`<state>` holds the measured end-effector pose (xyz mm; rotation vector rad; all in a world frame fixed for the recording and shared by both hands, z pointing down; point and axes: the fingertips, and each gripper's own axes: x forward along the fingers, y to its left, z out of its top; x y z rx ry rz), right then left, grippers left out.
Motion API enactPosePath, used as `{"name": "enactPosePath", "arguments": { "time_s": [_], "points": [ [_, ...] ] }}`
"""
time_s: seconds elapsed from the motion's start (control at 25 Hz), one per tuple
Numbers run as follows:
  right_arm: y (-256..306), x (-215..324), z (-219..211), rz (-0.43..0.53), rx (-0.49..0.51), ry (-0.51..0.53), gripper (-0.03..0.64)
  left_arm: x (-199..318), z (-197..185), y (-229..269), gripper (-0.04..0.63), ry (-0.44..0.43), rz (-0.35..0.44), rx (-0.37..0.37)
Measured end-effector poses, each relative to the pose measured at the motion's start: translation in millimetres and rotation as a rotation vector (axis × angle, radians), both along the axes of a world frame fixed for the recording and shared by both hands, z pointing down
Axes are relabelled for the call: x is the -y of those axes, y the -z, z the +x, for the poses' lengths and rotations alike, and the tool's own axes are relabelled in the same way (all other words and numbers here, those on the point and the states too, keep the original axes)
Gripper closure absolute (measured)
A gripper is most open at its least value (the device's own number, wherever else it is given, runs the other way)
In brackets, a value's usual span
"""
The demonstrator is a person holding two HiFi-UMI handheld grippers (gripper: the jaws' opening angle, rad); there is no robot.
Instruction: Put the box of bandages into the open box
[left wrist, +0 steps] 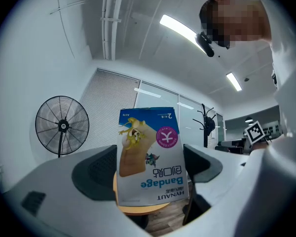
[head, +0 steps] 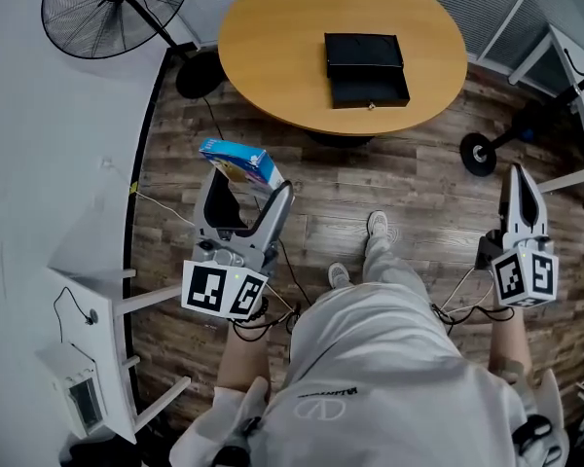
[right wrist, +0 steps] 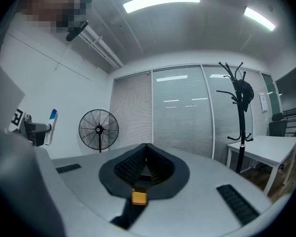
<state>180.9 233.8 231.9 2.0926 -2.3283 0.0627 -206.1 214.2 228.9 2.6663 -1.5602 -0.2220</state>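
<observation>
My left gripper (head: 245,185) is shut on the box of bandages (head: 239,162), a blue and white carton held above the wooden floor, short of the table. In the left gripper view the box of bandages (left wrist: 149,154) stands upside down between the two dark pads, pointing upward at the ceiling. The open box (head: 366,68) is black, lid folded back, and lies on the round wooden table (head: 273,47) ahead. My right gripper (head: 522,185) hangs at the right over the floor, jaws closed together with nothing in them; the right gripper (right wrist: 146,151) faces blinds and a glass wall.
A standing fan (head: 117,8) is at the far left beside the table. White desks (head: 97,290) flank the left, another desk (head: 574,66) and a wheeled base (head: 479,154) the right. The person's legs and shoes (head: 375,227) are between the grippers. A coat stand (right wrist: 239,112) is at right.
</observation>
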Motion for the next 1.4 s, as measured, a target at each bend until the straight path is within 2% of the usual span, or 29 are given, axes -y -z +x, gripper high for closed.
{"name": "enactPosePath", "arguments": {
  "time_s": [0.2,0.6,1.04,1.4],
  "points": [
    [-5.3,38.7,10.6,-0.006,0.016,0.024,0.600,33.7,19.2,-1.7,0.172,0.002,-0.006,0.016],
    [-9.8,148.8,37.3,-0.017,0.031,0.117,0.600,118.8,72.0,-4.2,0.172,0.025,-0.018,0.032],
    [-21.8,231.7,74.2,-0.038,0.077,0.201,0.600,183.7,130.3,-7.7,0.172,0.052,-0.032,0.071],
    [-44.5,279.5,60.3,-0.088,0.095,0.254,0.600,221.2,140.7,-22.3,0.172,0.043,-0.071,0.097]
  ]
}}
